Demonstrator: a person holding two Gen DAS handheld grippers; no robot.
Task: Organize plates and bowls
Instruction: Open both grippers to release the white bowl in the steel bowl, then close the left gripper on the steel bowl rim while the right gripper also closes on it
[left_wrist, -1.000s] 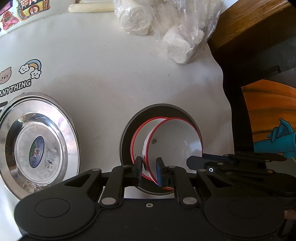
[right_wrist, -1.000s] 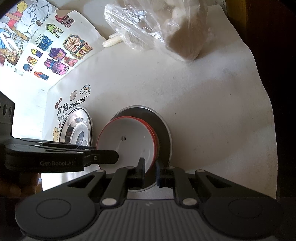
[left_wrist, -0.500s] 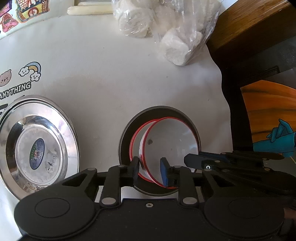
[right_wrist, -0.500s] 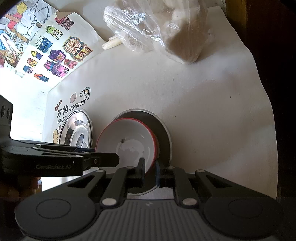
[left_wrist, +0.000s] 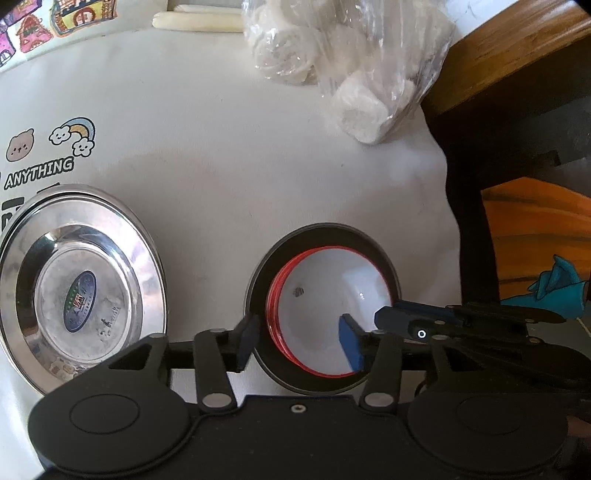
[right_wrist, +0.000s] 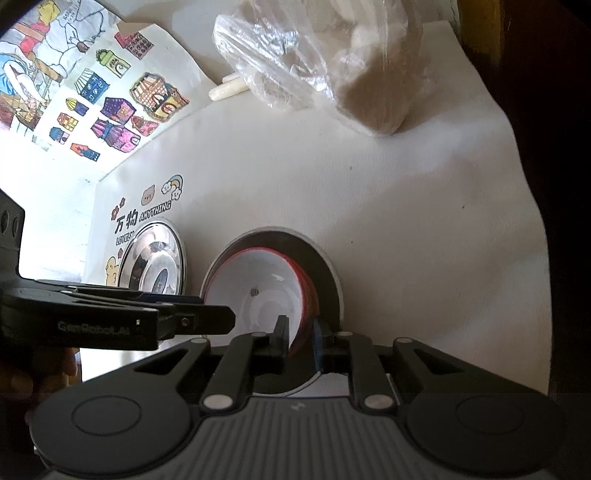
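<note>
Item one: my left tongs (left_wrist: 299, 341), spread wide, one finger outside the near-left rim of the dark plate (left_wrist: 258, 291), the blue-padded finger (left_wrist: 351, 343) over the inside of the top bowl (left_wrist: 328, 299); nothing is clamped between them. Item two: my right tongs (right_wrist: 300, 338), narrow, pinching the near rim of the bowls (right_wrist: 266, 291), one finger inside the white bowl, the other against the red outer wall. Item three: white bowls with red rims, nested, more than one rim showing at the left side; how many I cannot tell. They sit in the dark plate near the bench's (left_wrist: 258, 166) front right corner, close to the right edge. Item four: a steel plate (left_wrist: 77, 288), shiny, with an oval label at its centre, resting near the front left, apart from the dark plate. Item five: a clear bag (left_wrist: 343, 62) of white lumps at the back right, by the edge. Item six: a pale stick (left_wrist: 199, 22) along the back edge, just left of the bag. Item seven: cartoon stickers (left_wrist: 51, 147) with the word ANYTHING on the bench's white cover, just behind the steel plate. Item eight: a coloured drawing sheet (right_wrist: 88, 74) at the back left corner.
</note>
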